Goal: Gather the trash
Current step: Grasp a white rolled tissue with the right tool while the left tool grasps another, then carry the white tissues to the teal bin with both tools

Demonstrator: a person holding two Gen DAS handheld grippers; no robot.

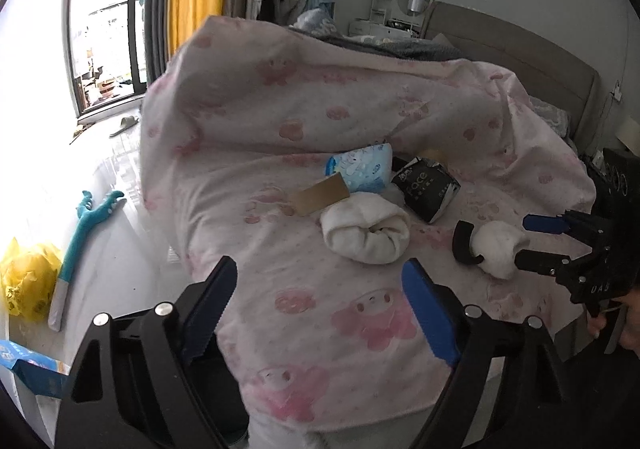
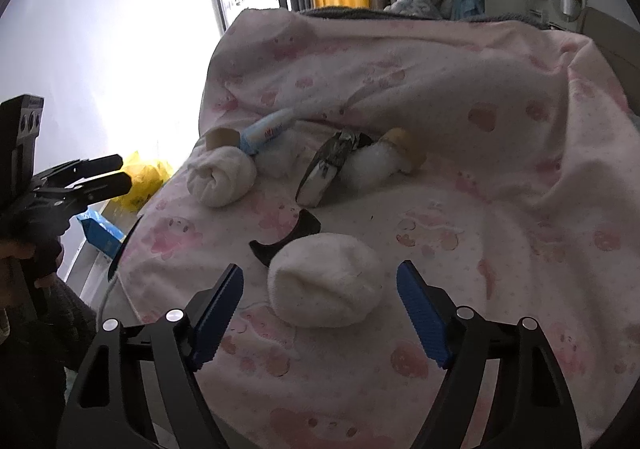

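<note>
Litter lies on a pink patterned blanket (image 1: pixel 340 309): a blue-white packet (image 1: pixel 360 169), a cardboard tube (image 1: pixel 322 195), a black packet (image 1: pixel 428 189), a rolled white cloth (image 1: pixel 366 233), a black curved piece (image 2: pixel 280 241) and a white balled cloth (image 2: pixel 324 281). My left gripper (image 1: pixel 320 273) is open over bare blanket, the rolled cloth just beyond its tips. My right gripper (image 2: pixel 320 285) is open around the balled cloth, with a gap on each side. Each gripper also shows in the other's view, the right gripper (image 1: pixel 524 243) at the balled cloth (image 1: pixel 500 249), the left gripper (image 2: pixel 120 173) at the bed's edge.
On the floor left of the bed lie a yellow bag (image 1: pixel 28 281), a teal long-handled tool (image 1: pixel 80 225) and a blue box (image 1: pixel 28 365). A grey headboard (image 1: pixel 520 49) bounds the far right. A window and hanging clothes stand behind.
</note>
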